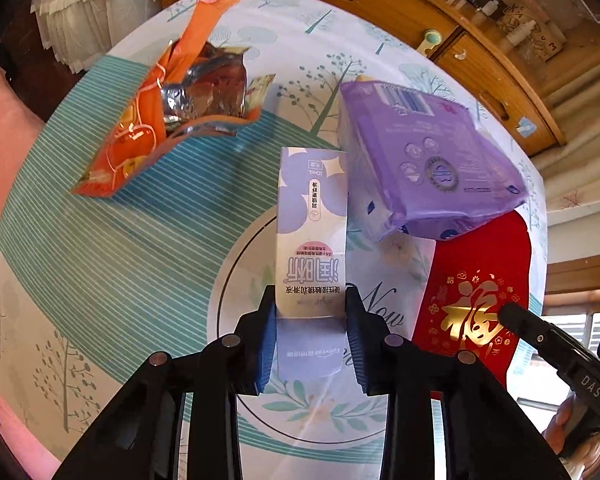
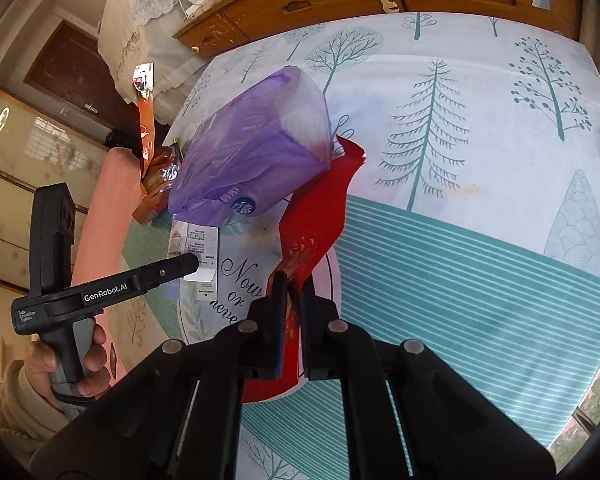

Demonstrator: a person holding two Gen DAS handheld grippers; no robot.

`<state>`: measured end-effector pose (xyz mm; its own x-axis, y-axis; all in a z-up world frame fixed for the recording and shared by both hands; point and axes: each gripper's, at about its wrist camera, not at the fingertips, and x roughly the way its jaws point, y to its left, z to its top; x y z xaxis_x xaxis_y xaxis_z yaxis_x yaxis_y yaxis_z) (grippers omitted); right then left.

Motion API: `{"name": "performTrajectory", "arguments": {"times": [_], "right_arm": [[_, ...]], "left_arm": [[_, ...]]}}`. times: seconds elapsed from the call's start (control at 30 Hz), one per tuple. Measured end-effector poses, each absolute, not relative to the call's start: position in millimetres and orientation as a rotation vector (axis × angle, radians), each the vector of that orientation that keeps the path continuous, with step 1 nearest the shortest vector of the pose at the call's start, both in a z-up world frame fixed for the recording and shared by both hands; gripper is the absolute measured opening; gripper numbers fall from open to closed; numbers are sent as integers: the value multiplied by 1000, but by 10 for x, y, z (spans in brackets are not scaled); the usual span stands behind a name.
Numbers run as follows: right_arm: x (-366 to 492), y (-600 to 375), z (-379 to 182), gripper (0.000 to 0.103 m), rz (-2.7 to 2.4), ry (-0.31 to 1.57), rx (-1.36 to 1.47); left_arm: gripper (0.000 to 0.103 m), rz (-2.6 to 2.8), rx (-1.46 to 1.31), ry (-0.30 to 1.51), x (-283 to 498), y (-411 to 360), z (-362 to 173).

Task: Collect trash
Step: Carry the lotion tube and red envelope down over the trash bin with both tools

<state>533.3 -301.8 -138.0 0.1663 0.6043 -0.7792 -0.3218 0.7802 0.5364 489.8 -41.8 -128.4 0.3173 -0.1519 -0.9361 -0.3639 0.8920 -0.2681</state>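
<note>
On the far left part of the tree-printed, teal-striped tablecloth [image 1: 99, 248], near its left edge, lies a torn orange snack bag with a silver foil lining [image 1: 167, 120], gaping open, one long strip of it rising out of the top of the left wrist view. Towards the middle, the left gripper [image 1: 311, 312] has its blue-padded jaws pressed against both sides of a narrow lilac and white cardboard carton [image 1: 312, 232]; the carton's far end points away over the cloth, and its print shows Chinese characters and "10mL", too small to read further. Just right of it, a purple plastic-wrapped soft pack [image 1: 428, 160] lies tilted, one corner overlapping a red paper envelope or card with a gold Chinese character and gold ornaments [image 1: 476, 292] near the right edge. The right gripper [image 2: 291, 296] is clamped on the near end of that red piece, which bends upward towards the purple pack. As far as can be judged, collection is under way but far from finished: two pieces are in hand, the orange bag and the purple pack are not gripped, and no bin or bag for the trash is in view, so nothing visibly counts as disposed of yet. Other readable writing: "Now or neve…" in script on the cloth, "GenRobot.AI" and "Data Acquisition System" on the left tool's body, "DAS" on the right tool's.
</note>
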Motion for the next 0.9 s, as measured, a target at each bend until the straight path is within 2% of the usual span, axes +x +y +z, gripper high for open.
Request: {"name": "performTrajectory", "arguments": {"times": [0.37,0.63,0.9], "right_arm": [[4738,-3048,-1079,1,620,1251,222],[4047,-2903,-893,1,583,1252,171],[3002,-2300,-652,1,524,1211,125]], "left_arm": [[31,86,-367,1220,4224,-405,-860],[31,13,-290,1176,3220,-160,-621],[31,-87,-246,1136,2105,367,-584]]}}
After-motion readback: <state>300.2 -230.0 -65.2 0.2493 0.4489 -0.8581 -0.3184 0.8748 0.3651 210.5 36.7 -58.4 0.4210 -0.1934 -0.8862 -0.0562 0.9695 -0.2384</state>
